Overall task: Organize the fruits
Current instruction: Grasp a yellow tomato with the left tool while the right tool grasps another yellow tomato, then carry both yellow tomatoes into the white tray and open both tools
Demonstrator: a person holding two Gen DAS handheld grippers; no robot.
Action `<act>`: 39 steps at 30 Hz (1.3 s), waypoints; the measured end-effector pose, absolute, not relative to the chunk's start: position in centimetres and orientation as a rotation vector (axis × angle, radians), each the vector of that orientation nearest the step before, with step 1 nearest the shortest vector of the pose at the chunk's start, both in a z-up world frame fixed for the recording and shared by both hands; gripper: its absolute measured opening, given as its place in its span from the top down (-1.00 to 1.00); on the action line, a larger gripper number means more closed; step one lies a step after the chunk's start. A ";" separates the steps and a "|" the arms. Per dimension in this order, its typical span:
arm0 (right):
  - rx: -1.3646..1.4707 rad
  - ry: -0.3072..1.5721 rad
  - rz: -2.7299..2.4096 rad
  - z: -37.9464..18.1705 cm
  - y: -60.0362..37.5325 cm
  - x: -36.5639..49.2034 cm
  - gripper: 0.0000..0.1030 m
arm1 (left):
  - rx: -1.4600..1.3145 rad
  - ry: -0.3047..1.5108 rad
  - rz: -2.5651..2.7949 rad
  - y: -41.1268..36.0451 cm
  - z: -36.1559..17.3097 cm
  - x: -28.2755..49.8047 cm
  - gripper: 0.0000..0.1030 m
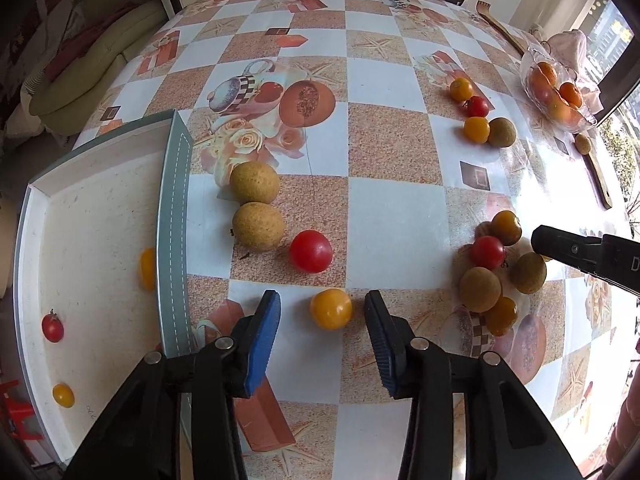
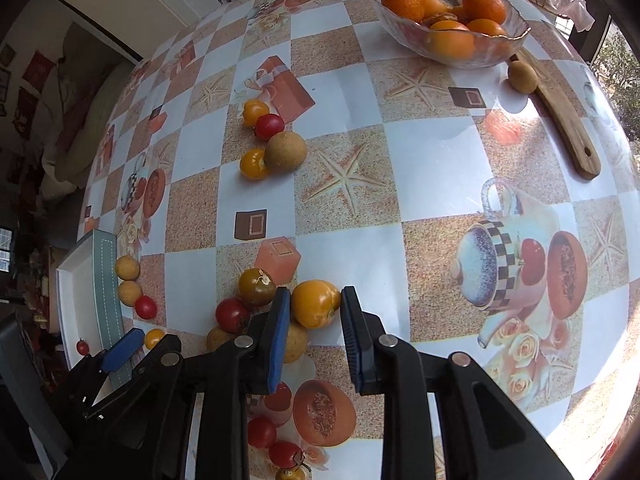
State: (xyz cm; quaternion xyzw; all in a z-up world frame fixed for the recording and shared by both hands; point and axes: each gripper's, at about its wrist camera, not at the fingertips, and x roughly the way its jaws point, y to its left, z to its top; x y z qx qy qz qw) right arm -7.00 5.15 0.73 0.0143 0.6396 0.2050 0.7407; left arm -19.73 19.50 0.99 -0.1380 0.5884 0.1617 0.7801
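While both tongs hang over the scattered fruit, we read the layout like this:

Key relation: the yellow tomato [image 1: 331, 308] lies straight ahead of our left tongs [image 1: 323, 312], sitting between the two blue pads and apart from both.
Left tongs: spread wide, holding nothing.
Tray side: the tray [image 1: 174, 216] lies to the left of that tomato, with a red tomato [image 1: 53, 328] and two yellow ones already in it.
Right tongs [image 2: 316, 312]: spread, straddling a larger orange-yellow tomato [image 2: 315, 303] on the worktop [image 2: 420, 152]; we cannot tell if the pads touch it.
Long axis: both fruits are near round, so we judge grip angle matters little.
Nearer hand: the left is nearer the tray, so we judge its tomato the likelier first pick.
Risk: a round fruit may roll as the pads close.
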 end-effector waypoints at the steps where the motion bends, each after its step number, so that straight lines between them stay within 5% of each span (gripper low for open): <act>1: 0.032 1.402 0.448 0.8 5.1 -7.1 0.46 | -0.296 1.272 0.342 19.4 1.1 -19.7 0.38; 3: 0.035 1.399 0.444 0.9 4.8 -7.2 0.46 | -0.304 1.273 0.321 19.4 1.1 -19.6 0.58; 39: -0.089 1.380 0.621 4.2 15.6 -12.7 0.46 | -0.423 1.134 0.379 29.5 6.0 -27.0 0.57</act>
